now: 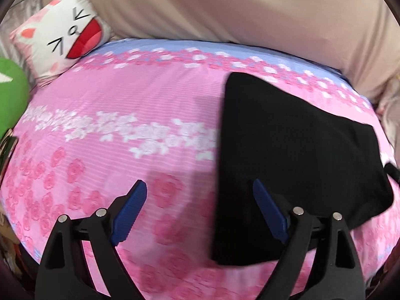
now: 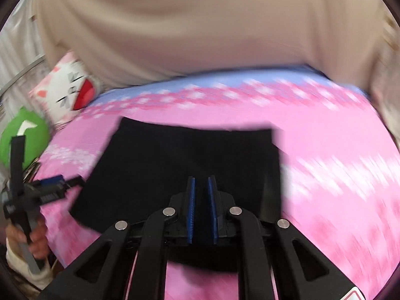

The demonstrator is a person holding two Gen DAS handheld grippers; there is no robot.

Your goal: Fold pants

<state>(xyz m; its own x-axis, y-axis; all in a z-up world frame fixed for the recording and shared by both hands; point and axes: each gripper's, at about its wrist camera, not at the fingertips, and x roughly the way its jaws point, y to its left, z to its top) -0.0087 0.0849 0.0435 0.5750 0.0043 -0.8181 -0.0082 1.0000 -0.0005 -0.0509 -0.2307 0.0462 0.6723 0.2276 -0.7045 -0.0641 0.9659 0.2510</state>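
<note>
The black pants [image 1: 295, 155] lie folded into a flat block on the pink flowered bed cover [image 1: 125, 125]. In the left wrist view my left gripper [image 1: 200, 187] is open and empty; its right finger is over the pants' near left edge, its left finger over bare cover. In the right wrist view the pants [image 2: 175, 155] lie straight ahead. My right gripper [image 2: 202, 182] hovers over their near edge with jaws nearly together, a narrow gap between the blue pads, and no cloth seen between them. The left gripper [image 2: 53, 187] shows at the far left, held in a hand.
A white and pink cat-face pillow [image 1: 62, 40] and a green plush toy [image 1: 10, 92] sit at the bed's far left corner. A beige padded headboard or cushion [image 1: 250, 7] runs along the far side. The bed's blue border [image 2: 225, 77] lies beneath it.
</note>
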